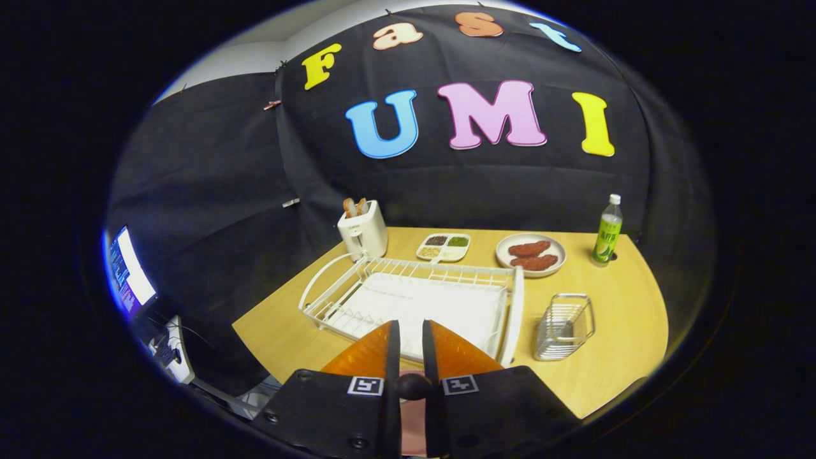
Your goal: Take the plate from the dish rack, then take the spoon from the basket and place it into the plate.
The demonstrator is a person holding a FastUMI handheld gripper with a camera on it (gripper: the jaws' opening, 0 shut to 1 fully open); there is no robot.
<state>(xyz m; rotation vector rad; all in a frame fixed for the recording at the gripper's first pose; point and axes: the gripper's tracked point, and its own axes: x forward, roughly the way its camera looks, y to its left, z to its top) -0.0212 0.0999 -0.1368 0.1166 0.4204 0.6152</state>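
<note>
Plate (413, 428): a pinkish surface is seen low between the two fingers, near their base, partly hidden by a dark round knob; it cannot be told for certain that this is the task's plate.
Gripper (408, 331): the fingers are drawn close together with a narrow gap left between them; whether anything is pinched cannot be told.
Dish rack (408, 299): a white wire rack on a white tray is seen just ahead of the fingertips; no dish is seen standing in it.
Basket (564, 326): a small wire basket is set beside the rack; its contents cannot be made out.
Round plate (531, 254): placed beyond the rack, with two reddish-brown pieces laid on it.
Divided dish (444, 247): dark, green and pale fillings are held in separate compartments.
Toaster (362, 233): white, at the rack's far corner, with slices held upright in its slots.
Bottle (608, 231): stood upright near the table's (625, 319) far corner.
</note>
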